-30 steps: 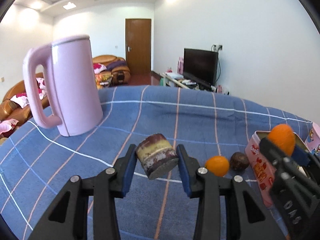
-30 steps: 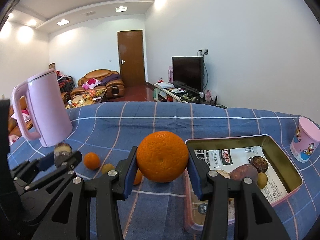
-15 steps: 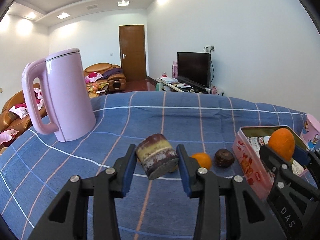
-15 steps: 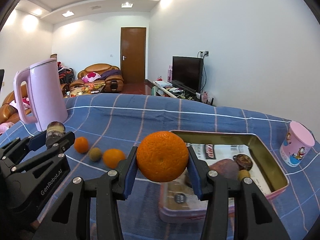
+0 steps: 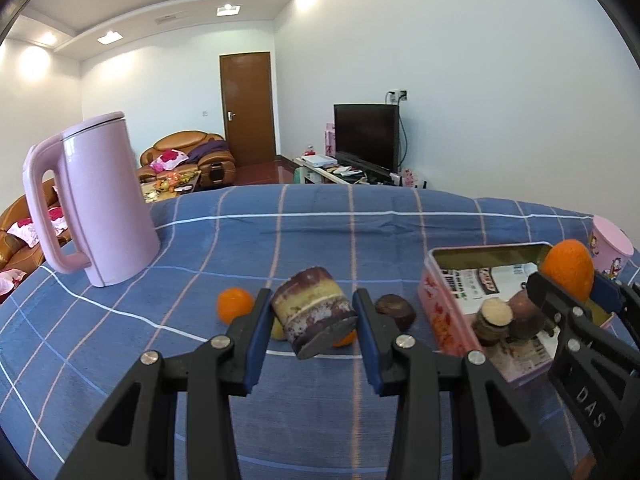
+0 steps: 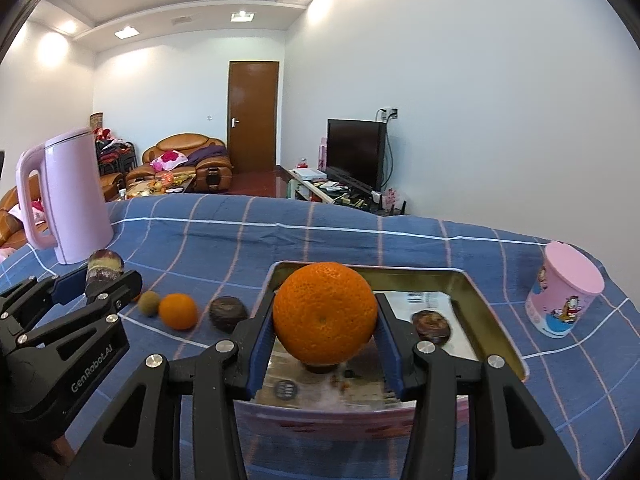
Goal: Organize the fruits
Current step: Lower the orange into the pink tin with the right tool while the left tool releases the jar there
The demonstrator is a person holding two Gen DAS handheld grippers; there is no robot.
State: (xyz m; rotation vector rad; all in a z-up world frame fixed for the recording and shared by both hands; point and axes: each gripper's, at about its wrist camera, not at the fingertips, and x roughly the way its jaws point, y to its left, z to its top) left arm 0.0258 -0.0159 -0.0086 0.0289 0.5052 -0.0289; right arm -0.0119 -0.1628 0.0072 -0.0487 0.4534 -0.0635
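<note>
My left gripper (image 5: 312,316) is shut on a cut piece of purple sugarcane (image 5: 314,314), held above the blue checked cloth. My right gripper (image 6: 325,322) is shut on a large orange (image 6: 325,312), held over the near end of the pink tin box (image 6: 492,300). The box (image 5: 444,312) holds a few dark fruits (image 6: 432,326). On the cloth left of the box lie a small orange (image 6: 178,311), a brown-green fruit (image 6: 149,303) and a dark passion fruit (image 6: 228,313). The left gripper also shows in the right wrist view (image 6: 104,276).
A tall pink kettle (image 5: 92,200) stands at the far left of the table. A pink cartoon cup (image 6: 564,294) stands right of the box. The table edge runs along the back, with a sofa, door and TV beyond.
Both grippers moved right with their loads. The orange is now over the tin box instead of left of it. The loose fruits shifted left in both views.
</note>
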